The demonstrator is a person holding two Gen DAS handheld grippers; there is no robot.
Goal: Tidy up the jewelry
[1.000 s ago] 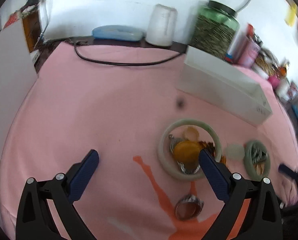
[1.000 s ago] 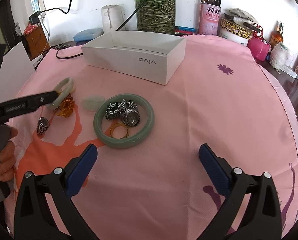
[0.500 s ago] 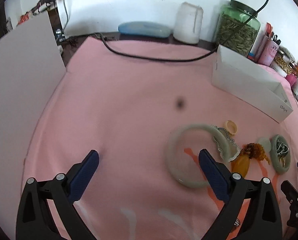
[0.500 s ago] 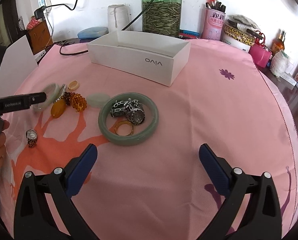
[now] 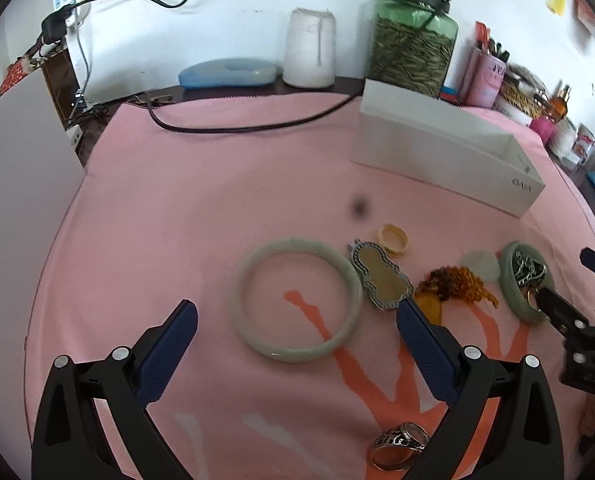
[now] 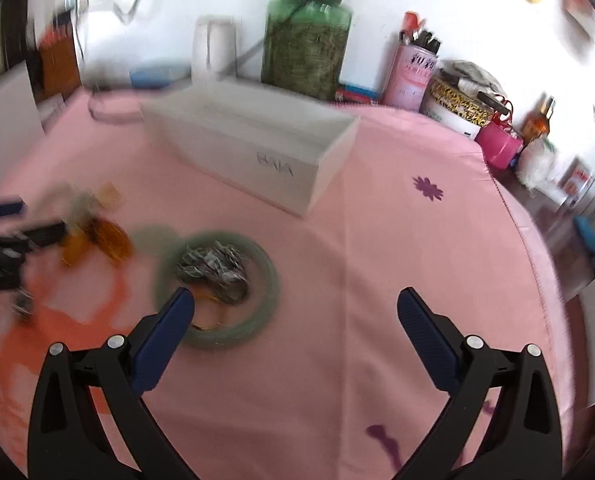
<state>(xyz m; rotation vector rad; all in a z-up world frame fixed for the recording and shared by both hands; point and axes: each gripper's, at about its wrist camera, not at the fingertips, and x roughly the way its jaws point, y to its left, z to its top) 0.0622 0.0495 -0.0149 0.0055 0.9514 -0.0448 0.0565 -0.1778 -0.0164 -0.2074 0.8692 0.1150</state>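
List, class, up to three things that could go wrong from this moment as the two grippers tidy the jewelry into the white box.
1. The left gripper is open over the pale jade bangle; closing could bump the silver-framed pendant touching it.
2. The right gripper sits near the green bangle holding a tangled silver chain; lifting one may drag the other.
3. The right view is blurred, so aim may suffer.

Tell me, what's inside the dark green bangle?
Inside the dark green bangle there is a heap of silver chain jewelry, and a thin gold ring peeks out beside it. The picture is blurry, and anything under the heap is covered.
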